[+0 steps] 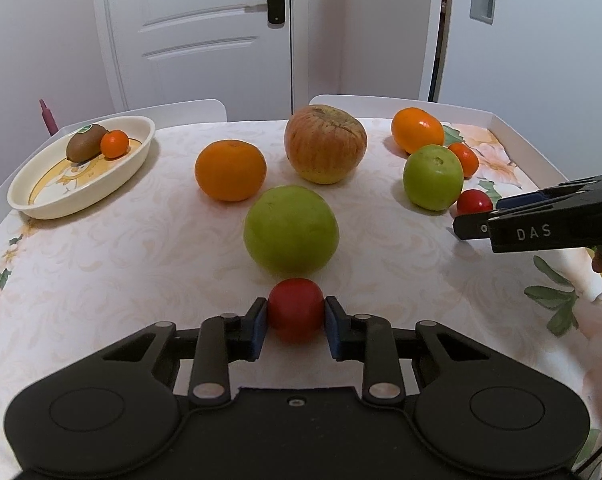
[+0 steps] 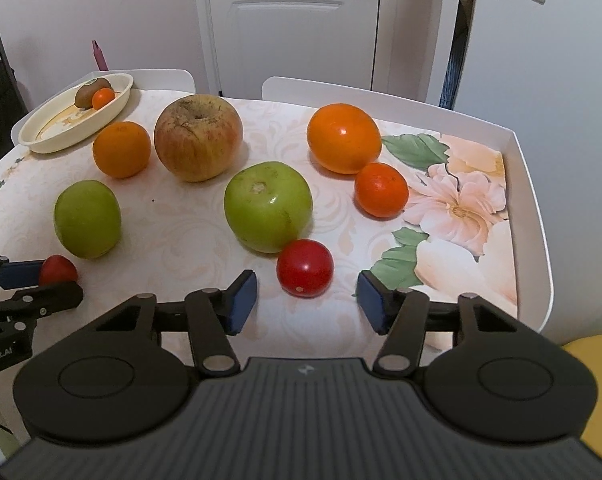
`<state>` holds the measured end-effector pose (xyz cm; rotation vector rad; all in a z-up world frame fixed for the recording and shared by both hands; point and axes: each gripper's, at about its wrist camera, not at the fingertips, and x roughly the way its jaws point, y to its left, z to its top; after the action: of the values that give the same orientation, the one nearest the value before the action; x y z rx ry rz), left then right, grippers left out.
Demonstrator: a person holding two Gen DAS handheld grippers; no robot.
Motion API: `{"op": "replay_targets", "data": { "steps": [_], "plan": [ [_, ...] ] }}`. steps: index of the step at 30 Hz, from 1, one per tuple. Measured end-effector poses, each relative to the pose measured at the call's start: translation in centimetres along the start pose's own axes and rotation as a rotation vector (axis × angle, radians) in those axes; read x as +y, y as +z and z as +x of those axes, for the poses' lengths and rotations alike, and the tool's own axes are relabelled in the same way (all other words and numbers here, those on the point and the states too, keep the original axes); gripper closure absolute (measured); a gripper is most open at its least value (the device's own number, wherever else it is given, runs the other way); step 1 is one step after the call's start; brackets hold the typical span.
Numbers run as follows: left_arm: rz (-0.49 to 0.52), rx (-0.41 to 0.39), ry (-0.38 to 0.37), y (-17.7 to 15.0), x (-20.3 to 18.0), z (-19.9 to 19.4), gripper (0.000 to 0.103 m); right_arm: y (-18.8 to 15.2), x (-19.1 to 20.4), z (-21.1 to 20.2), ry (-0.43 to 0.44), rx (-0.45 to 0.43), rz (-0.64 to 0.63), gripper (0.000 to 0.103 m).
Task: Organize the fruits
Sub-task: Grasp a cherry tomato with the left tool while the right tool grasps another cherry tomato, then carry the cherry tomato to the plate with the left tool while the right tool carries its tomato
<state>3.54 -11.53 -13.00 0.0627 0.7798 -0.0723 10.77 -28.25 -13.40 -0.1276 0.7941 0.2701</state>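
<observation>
My left gripper [image 1: 296, 308] is shut on a small red tomato [image 1: 296, 314], both blue pads pressing its sides, low over the tablecloth. The right wrist view shows that tomato [image 2: 57, 269] in the left gripper [image 2: 59, 280] at the left edge. My right gripper [image 2: 306, 288] is open around a second red tomato [image 2: 305, 267], which lies on the cloth between the fingertips with a gap on each side. A cream oval dish [image 1: 41, 200] at the far left holds a kiwi [image 1: 85, 142] and a small orange [image 1: 115, 144].
Loose on the table are two green fruits [image 2: 268, 206] [image 2: 87, 219], a large apple [image 2: 199, 136], oranges [image 2: 121, 149] [image 2: 343, 138] and a small mandarin [image 2: 381, 189]. A raised white rim [image 2: 529, 200] borders the table's right side. Two white chair backs and a door stand behind.
</observation>
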Motion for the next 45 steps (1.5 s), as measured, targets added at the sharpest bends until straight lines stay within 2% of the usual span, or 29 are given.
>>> {"op": "replay_targets", "data": {
  "steps": [7,9,11,13,15,25,33,45],
  "plan": [
    [-0.006,0.004,0.009,-0.1,0.7,-0.2,0.070,0.3,0.2,0.5,-0.002,0.002,0.001,0.037],
    [-0.008,0.005,0.011,-0.1,1.0,-0.2,0.070,0.4,0.2,0.6,-0.004,0.001,0.001,0.040],
    [-0.010,0.006,0.013,-0.1,1.2,-0.3,0.070,0.5,0.3,0.7,-0.006,0.001,0.002,0.050],
    [-0.013,0.007,0.015,-0.1,1.4,-0.3,0.070,0.6,0.3,0.7,-0.013,0.002,0.002,0.050],
    [-0.015,0.009,0.015,-0.1,1.6,-0.4,0.070,0.6,0.4,0.6,-0.020,0.001,0.003,0.057],
    [-0.024,-0.015,0.023,0.3,2.8,-2.0,0.070,0.9,0.7,-1.4,-0.040,-0.005,0.028,0.058],
    [-0.043,-0.057,0.042,1.5,4.4,-4.4,0.070,2.5,2.1,-4.3,-0.045,-0.025,0.042,0.058],
    [-0.070,-0.109,0.086,4.8,10.1,-7.7,0.070,6.8,7.5,-6.7,0.001,-0.065,0.042,0.058]
  ]
}}
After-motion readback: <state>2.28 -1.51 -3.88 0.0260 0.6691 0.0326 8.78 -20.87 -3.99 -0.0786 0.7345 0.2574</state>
